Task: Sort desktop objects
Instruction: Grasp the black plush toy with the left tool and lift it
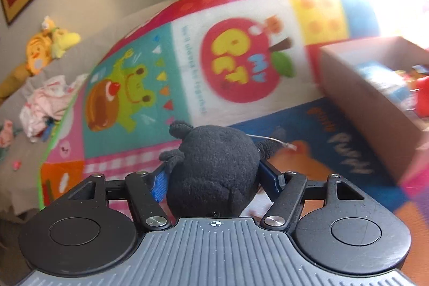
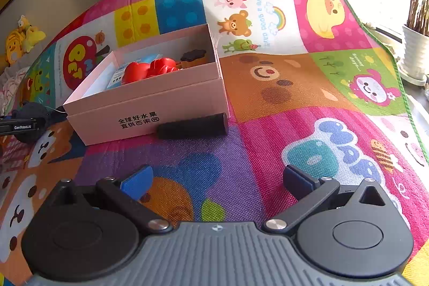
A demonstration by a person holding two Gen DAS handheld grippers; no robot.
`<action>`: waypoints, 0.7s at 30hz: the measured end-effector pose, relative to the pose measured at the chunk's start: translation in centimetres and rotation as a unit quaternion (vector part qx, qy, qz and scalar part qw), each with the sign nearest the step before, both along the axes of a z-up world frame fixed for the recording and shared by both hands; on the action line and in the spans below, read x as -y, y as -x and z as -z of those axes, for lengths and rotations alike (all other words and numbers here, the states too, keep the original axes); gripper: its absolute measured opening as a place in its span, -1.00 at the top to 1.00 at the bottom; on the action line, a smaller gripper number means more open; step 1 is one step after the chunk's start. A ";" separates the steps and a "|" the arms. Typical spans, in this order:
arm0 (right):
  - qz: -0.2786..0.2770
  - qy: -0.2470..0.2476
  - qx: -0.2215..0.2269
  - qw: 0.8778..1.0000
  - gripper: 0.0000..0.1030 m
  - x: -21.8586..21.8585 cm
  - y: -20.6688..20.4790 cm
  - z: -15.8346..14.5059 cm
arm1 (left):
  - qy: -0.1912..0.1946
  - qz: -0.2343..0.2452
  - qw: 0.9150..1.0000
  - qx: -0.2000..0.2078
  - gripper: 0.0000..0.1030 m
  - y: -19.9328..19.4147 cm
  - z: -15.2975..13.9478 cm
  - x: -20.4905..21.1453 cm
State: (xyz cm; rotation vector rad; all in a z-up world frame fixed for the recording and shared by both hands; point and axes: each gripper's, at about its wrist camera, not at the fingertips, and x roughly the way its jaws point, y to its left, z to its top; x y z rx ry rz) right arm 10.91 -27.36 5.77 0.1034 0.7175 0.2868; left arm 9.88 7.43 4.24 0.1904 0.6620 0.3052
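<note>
My left gripper [image 1: 214,173] is shut on a black plush toy [image 1: 214,168], held above the colourful play mat [image 1: 150,77]. The pink cardboard box [image 1: 375,109] lies to its right. In the right wrist view the box [image 2: 150,109] holds a red toy [image 2: 150,70], a blue packet and a dark item. A black cylinder [image 2: 193,126] lies on the mat against the box's front wall. My right gripper [image 2: 217,181] is open and empty, above the mat in front of the cylinder. The left gripper with the plush [image 2: 29,115] shows at the left edge.
The play mat [image 2: 295,87] covers the surface. Yellow plush toys [image 1: 48,44] and a heap of pink cloth [image 1: 48,106] lie at the far left by the wall. A white plant pot [image 2: 415,50] stands past the mat's right edge.
</note>
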 end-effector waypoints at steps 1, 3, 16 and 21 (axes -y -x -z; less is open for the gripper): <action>0.001 0.000 0.000 1.000 -1.00 0.0 0.0 0.0 | 0.016 0.014 1.000 0.000 -0.41 0.9 -0.5 0.9; 0.002 0.001 -0.001 1.000 -1.00 0.0 -0.1 0.0 | 0.087 0.061 0.994 -0.001 -0.41 3.2 -1.9 2.9; 0.003 0.008 0.000 1.000 -1.00 -0.2 0.0 0.1 | 0.311 0.189 0.929 -0.064 -0.70 8.6 0.4 8.8; 0.003 0.008 -0.001 1.000 -1.00 -0.1 -0.1 0.1 | 0.212 0.156 0.965 -0.019 -0.84 9.2 -0.7 7.9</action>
